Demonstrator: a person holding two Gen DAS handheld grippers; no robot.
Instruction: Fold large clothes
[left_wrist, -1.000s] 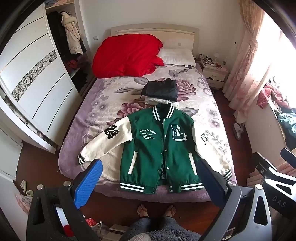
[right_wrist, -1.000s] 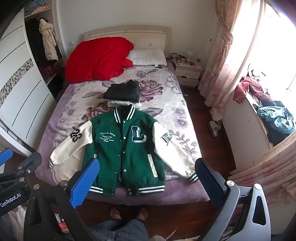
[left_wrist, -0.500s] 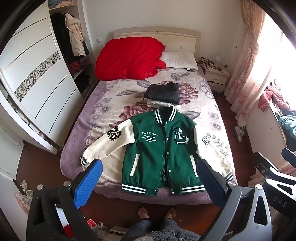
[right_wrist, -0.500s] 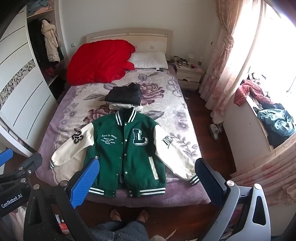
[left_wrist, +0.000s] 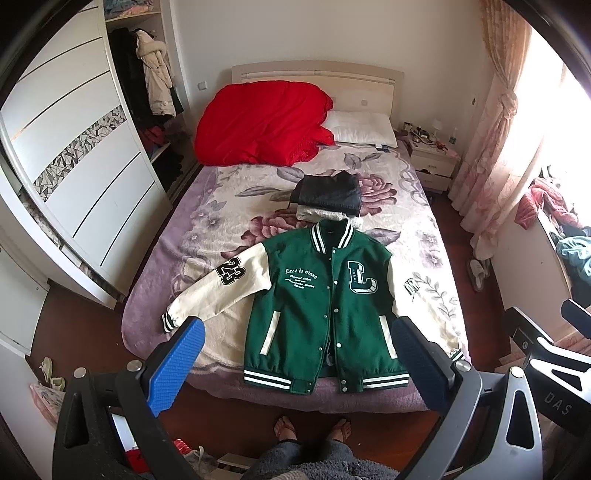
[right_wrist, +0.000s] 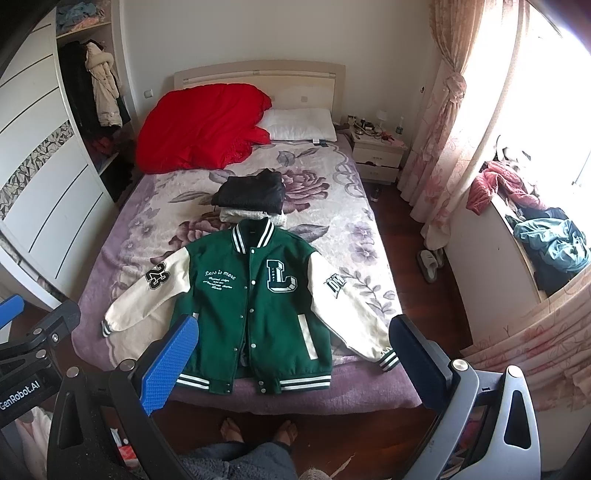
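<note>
Green varsity jacket (left_wrist: 325, 295) spread flat, front up, at foot of bed (left_wrist: 221, 206). Left tool (left_wrist: 295, 345) and right tool (right_wrist: 293, 341) both spread wide, empty. Best to pinch one sleeve cuff first, then fold inward.

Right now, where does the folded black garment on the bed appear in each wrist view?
Left wrist: the folded black garment lies right of centre, above the green jacket.
Right wrist: the garment lies left of centre, above the jacket's collar.
Shared landmark: the red quilt at the headboard.
</note>
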